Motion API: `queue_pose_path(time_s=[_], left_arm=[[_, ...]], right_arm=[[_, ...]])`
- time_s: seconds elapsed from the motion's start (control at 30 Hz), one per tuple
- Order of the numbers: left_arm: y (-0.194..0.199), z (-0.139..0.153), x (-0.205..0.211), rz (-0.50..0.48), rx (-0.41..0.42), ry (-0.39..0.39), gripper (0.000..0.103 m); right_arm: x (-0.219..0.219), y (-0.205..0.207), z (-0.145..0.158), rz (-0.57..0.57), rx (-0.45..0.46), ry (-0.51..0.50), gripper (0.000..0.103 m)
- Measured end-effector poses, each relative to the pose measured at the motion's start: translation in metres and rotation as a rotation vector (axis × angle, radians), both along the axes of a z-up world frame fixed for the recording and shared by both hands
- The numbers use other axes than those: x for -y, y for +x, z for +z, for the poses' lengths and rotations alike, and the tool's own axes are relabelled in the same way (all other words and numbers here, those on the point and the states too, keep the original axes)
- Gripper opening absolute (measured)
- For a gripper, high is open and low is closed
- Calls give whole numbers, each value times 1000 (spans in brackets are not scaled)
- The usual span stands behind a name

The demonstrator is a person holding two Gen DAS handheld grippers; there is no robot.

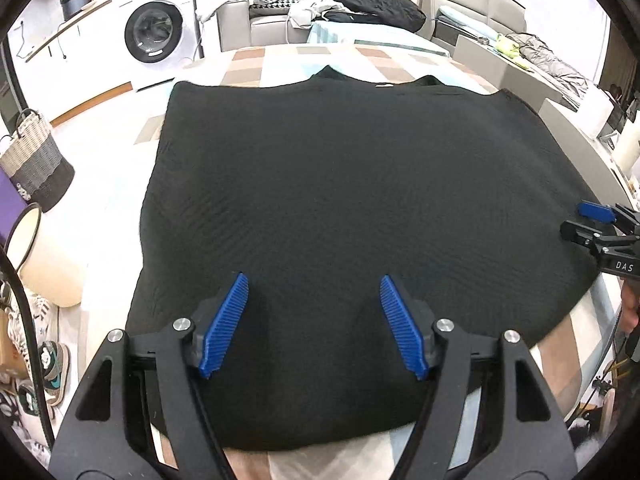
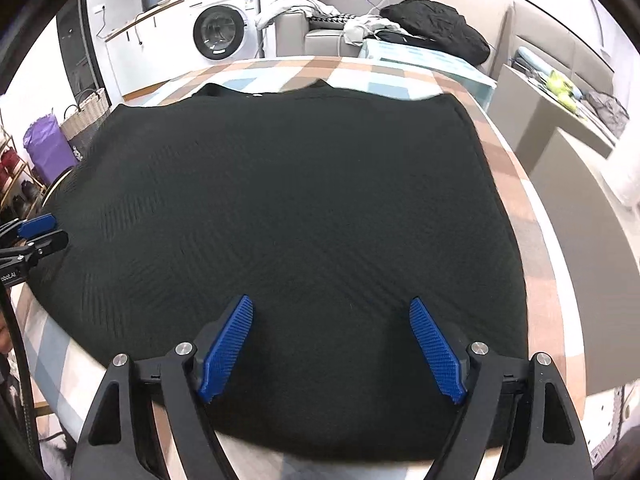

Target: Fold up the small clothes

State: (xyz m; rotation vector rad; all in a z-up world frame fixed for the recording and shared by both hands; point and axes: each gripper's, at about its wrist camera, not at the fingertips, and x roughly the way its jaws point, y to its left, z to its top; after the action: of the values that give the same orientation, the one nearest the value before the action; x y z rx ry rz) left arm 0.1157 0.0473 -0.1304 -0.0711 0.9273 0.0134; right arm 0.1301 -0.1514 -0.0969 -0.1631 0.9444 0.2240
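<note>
A black ribbed knit garment lies flat on the checked table, its neckline at the far edge; it fills the right wrist view too. My left gripper hovers over the garment's near hem toward its left side, jaws open, nothing between the blue pads. My right gripper hangs over the near hem toward the right side, jaws wide open and empty. Each gripper shows at the edge of the other's view: the right gripper, the left gripper.
The checked tablecloth shows beyond the neckline and along the near edge. A washing machine, a sofa with dark clothes, a woven basket and shoes on the floor surround the table.
</note>
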Motion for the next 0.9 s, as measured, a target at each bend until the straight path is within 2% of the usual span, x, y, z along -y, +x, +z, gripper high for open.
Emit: queue_pose_path(time_s=[0.17,0.33,0.4,0.5,0.57,0.63,0.67,0.73,0.9], left_arm=[[25,-2,6,-47,-12,-25,67],[40,-7,7,-62,-26,0,71],[40,-6,1,-51,-29,4,72],[37,-7,-18,-14,-29,2,72],[35,-7,-27,3,-32,5,72],[31,-7,-34,14,-35,4,72],[31,-6,-36,14,-36,1,72],[31,-5,-36,15,-39,6,72],[37,5,-27,3,-31,-1,72]], right_arm=[[-35,25,3,63,5,28,83],[-58,44,-7,116,-17,-14,84],[-54,44,-7,120,-4,-32,84],[-29,47,-5,49,-3,-46,86],[-8,48,-3,11,-25,6,87],[6,47,0,-64,0,-79,87],[12,46,0,-76,0,-87,87],[22,46,3,-91,-19,-44,86],[8,43,15,-74,-4,-38,87]])
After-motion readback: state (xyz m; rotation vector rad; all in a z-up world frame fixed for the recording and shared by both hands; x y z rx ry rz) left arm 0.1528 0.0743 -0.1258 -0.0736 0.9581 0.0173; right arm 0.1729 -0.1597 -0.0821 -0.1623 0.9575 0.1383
